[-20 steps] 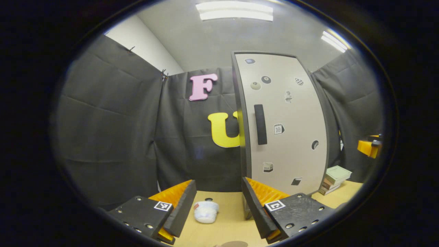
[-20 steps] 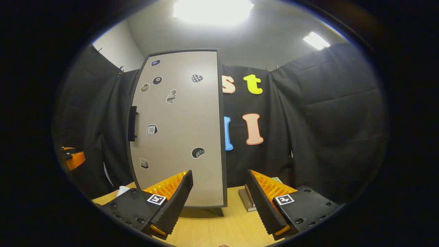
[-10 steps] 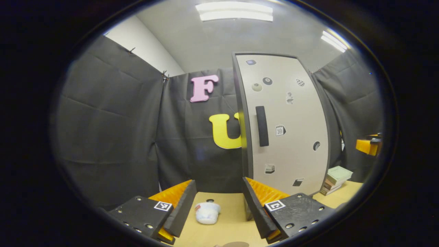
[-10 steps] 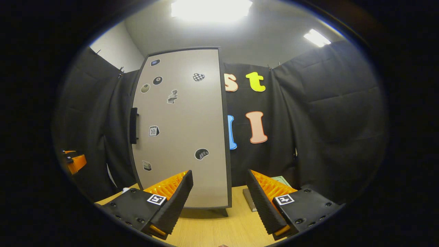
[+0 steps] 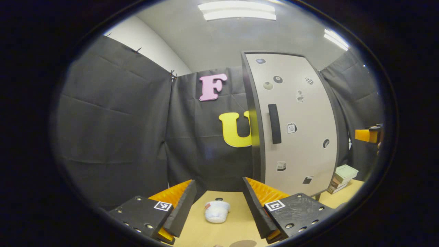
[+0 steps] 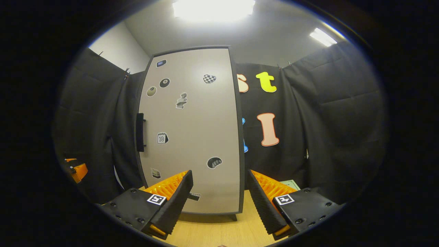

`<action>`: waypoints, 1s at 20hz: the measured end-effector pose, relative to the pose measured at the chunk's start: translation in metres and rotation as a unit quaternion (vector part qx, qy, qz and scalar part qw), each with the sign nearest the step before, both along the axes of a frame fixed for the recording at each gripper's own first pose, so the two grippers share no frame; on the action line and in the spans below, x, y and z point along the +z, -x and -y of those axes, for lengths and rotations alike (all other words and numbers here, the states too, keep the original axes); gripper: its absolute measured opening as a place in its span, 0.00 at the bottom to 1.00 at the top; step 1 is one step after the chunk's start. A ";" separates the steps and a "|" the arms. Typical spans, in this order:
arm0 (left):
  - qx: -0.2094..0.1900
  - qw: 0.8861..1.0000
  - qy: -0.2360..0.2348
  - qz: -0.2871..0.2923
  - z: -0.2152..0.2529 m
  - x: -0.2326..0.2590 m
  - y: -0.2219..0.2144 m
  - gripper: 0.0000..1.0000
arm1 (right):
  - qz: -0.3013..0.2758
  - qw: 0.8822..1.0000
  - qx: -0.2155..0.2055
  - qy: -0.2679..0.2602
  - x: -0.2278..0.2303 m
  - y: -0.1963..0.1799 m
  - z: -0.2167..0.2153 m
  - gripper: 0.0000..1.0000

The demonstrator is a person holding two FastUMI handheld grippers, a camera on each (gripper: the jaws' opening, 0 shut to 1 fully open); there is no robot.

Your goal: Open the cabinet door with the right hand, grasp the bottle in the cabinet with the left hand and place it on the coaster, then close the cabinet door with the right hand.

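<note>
With both grippers' jaws wide and empty, the right gripper (image 6: 219,202) probably needed to close squarely on the beige sticker-covered cabinet door's (image 6: 192,130) black vertical handle (image 6: 139,132).

Left hand-held gripper (image 5: 217,209): its 2 fingers stand wide apart, nothing between them, held level and facing forward above the surface (image 5: 236,223). Right hand-held gripper (image 6: 219,202): its 2 fingers likewise spread, empty, level; it also shows at the far right edge of the left gripper view.
</note>
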State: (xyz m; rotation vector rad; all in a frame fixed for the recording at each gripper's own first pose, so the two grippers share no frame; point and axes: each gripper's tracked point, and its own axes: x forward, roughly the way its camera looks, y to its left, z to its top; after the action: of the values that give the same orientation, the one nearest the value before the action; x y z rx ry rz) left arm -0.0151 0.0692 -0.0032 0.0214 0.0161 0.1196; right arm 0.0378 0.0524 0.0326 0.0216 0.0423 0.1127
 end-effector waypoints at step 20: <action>0.121 0.992 -0.010 -0.017 -0.108 -0.014 0.064 0.81 | 0.012 0.993 0.119 -0.013 0.051 -0.050 -0.139 0.99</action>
State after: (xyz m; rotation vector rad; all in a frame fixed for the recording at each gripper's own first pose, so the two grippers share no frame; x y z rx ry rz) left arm -0.0791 0.1769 -0.0172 0.0423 0.0517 0.3614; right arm 0.0879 0.1912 0.0838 0.0406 0.0195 0.3522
